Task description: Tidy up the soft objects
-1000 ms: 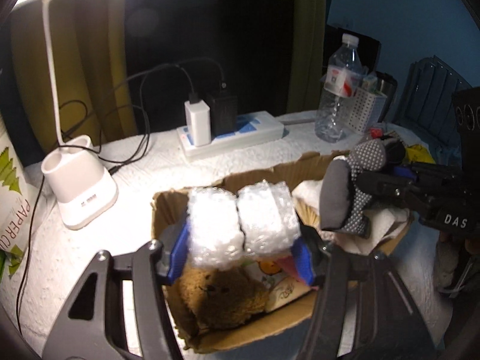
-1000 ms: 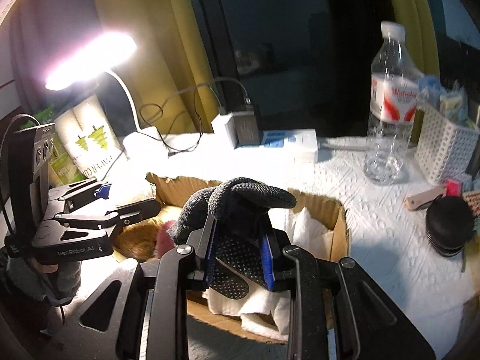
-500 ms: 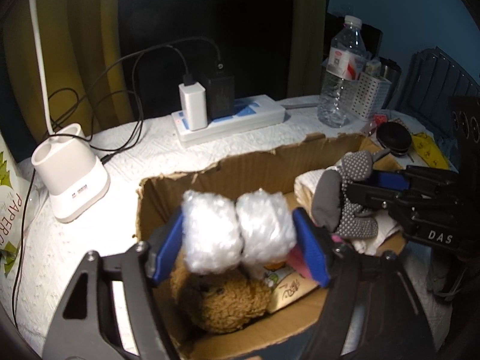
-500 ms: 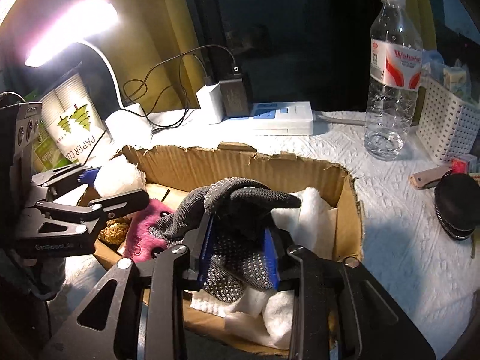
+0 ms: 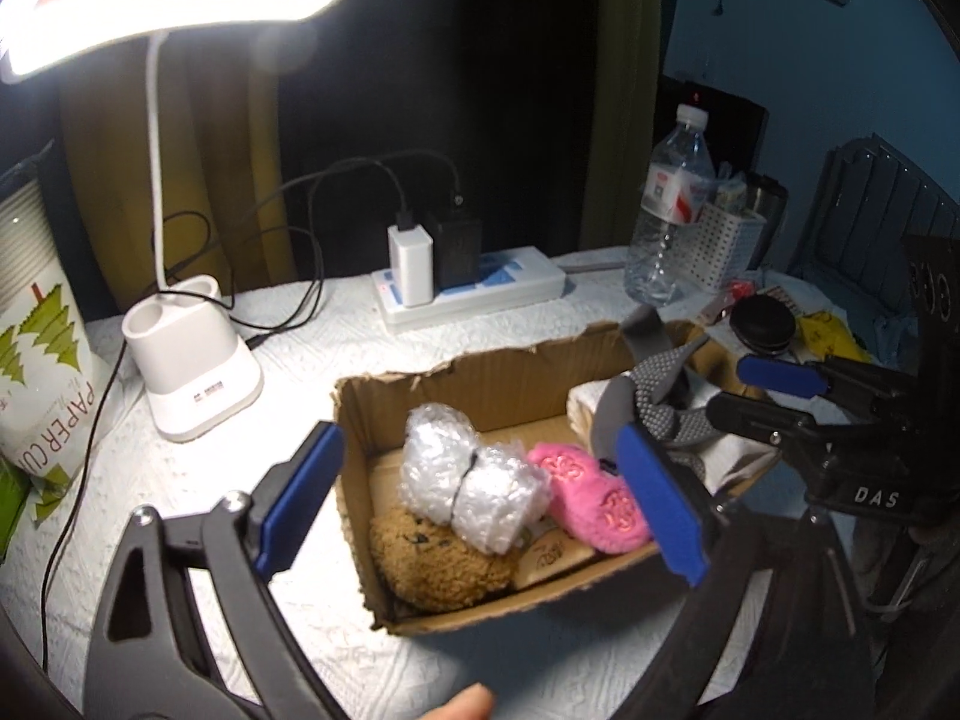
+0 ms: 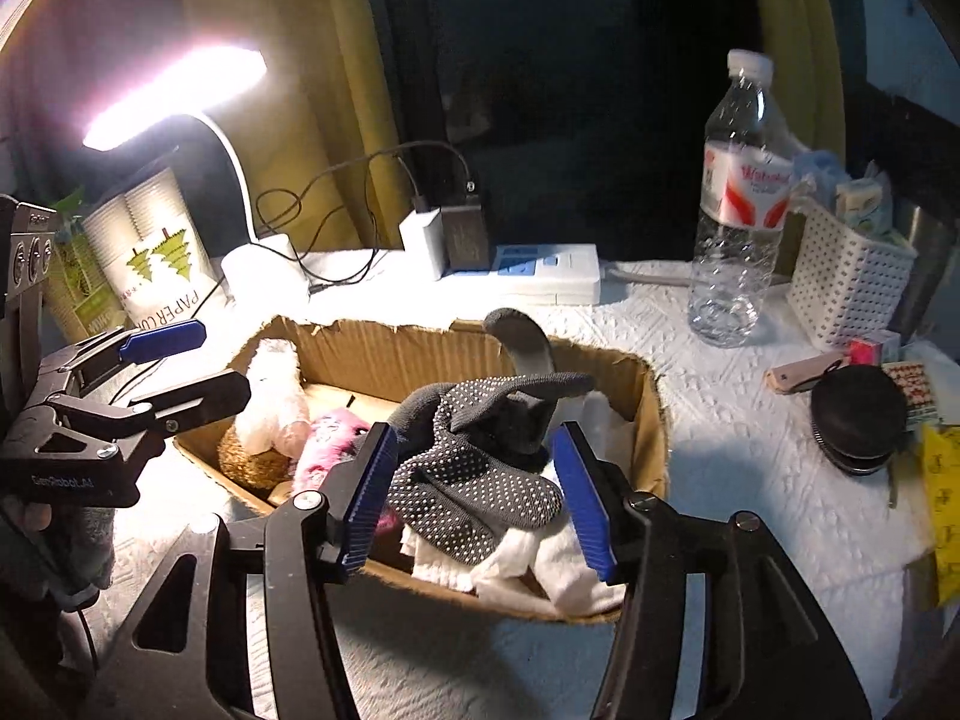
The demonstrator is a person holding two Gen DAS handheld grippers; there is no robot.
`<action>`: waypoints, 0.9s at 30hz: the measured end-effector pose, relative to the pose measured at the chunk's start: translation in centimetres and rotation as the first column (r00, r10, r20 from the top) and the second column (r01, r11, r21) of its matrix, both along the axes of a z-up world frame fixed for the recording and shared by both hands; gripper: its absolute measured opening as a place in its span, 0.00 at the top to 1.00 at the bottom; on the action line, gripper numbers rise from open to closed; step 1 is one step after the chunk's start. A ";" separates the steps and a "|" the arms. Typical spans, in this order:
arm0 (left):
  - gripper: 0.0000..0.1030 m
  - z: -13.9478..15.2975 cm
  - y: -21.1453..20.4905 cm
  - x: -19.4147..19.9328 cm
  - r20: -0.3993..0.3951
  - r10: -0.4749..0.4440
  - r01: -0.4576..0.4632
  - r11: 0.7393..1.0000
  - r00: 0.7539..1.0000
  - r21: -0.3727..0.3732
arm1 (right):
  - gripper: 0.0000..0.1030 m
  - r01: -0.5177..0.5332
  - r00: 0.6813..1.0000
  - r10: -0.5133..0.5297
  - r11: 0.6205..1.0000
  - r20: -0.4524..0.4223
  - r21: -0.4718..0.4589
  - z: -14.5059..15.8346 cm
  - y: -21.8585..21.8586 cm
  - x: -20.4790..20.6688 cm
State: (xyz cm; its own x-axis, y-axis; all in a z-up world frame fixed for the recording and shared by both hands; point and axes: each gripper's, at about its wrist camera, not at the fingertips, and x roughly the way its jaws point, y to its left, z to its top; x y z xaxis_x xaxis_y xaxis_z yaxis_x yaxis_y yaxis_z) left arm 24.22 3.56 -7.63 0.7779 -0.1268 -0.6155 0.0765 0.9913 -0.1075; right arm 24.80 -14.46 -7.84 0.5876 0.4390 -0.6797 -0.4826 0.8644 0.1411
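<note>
The left gripper (image 5: pixel 480 507) is standing with its blue pads wide apart, its jaws having just been opening, and nothing is clamped between them: the bubble-wrap bundle (image 5: pixel 471 489) is lying loose below, inside the cardboard box (image 5: pixel 480 369). The right gripper (image 6: pixel 474 501) is likewise spread, its jaws having just been opening too, with the grey dotted glove (image 6: pixel 480 474) sitting free between the pads rather than pinched.

Both pieces are resting in the box. The bundle is sitting toward the box's lamp-side end, leaning on the brown plush toy (image 5: pixel 438 561) at the near wall, with the pink slipper (image 5: pixel 591 501) just beside it toward the box's middle. The glove is lying at the opposite end of the box, on top of white cloth (image 6: pixel 540 570).

The step in hand looks like release and withdrawal. Doing it well probably means lifting each gripper straight up with pads wide, so no knit or film is snagging and dragging back out.

The bundle's long axis is running diagonally from the box's far wall down toward its near wall. The glove's cuff is pointing toward the near wall, while one grey finger is sticking up over the far wall.
</note>
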 end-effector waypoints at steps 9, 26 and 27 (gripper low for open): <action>0.09 2.3 -0.3 -3.8 0.055 -0.001 0.001 1.000 0.998 -0.012 | 0.44 0.009 0.999 -0.009 1.000 0.042 0.008 2.4 -0.7 -3.1; 0.01 4.8 -0.5 -10.7 0.122 0.023 -0.019 0.999 0.992 -0.033 | 0.44 0.019 0.994 -0.020 1.000 0.105 0.011 5.4 -1.6 -8.8; 0.01 5.1 -0.6 -11.1 0.128 0.026 -0.023 0.999 0.991 -0.032 | 0.44 0.020 0.994 -0.021 1.000 0.110 0.011 5.6 -1.6 -9.1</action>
